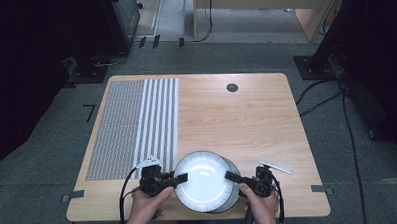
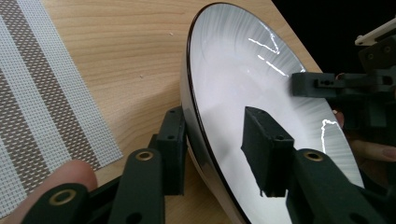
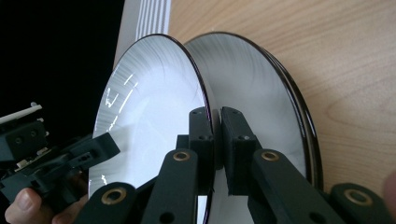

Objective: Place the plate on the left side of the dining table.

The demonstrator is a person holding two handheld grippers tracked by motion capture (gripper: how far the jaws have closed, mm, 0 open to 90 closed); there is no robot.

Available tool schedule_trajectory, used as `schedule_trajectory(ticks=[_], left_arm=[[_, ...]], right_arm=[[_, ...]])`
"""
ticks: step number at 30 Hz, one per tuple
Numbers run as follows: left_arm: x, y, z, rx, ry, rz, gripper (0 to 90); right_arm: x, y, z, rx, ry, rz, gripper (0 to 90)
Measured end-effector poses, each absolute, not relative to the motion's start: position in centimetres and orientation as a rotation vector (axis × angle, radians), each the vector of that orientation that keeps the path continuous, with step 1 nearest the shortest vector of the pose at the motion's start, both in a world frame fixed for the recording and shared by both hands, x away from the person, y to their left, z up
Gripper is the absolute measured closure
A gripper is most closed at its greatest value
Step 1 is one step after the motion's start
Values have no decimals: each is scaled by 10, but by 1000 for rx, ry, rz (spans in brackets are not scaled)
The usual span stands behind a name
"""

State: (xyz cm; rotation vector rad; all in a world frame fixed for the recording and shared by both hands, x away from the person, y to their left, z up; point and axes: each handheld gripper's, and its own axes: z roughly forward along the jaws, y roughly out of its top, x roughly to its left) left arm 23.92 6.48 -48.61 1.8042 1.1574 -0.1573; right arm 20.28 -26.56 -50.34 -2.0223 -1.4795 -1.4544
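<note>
Looks about halfway: top plate (image 1: 202, 176) at lower centre of the high view, lifted and tilted off the stack (image 3: 275, 116) on the worktop (image 1: 247, 120), not yet set down anywhere, mat (image 1: 132, 127) at left bare. Right gripper (image 3: 215, 140) clamped tight on that plate's rim, left gripper (image 2: 219, 144) straddling the opposite rim with jaws apart, not pinching. Round, so no long axis; face tipped up toward the camera.

High view looks down from overhead; both gripper views closely share the plate (image 2: 261, 84).
</note>
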Motion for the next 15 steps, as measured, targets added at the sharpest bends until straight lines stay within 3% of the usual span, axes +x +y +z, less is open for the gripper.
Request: schedule_trajectory(ticks=[7,9,11,15], left_arm=[[242,73,-483,1764,1156,-187,688],[243,74,-484,1751,1154,-227,651],[244,73,-485,1754,1157,-252,545],[243,72,-485,1757,1151,-249,625]], right_arm=[[200,-263,-494,-1988,-1489,-1530,821],[199,-261,-493,-1973,-1480,-1543,821],[199,-259,-494,-1952,-1456,-1545,821],[199,-255,-494,-1956,-1471,-1546,820]])
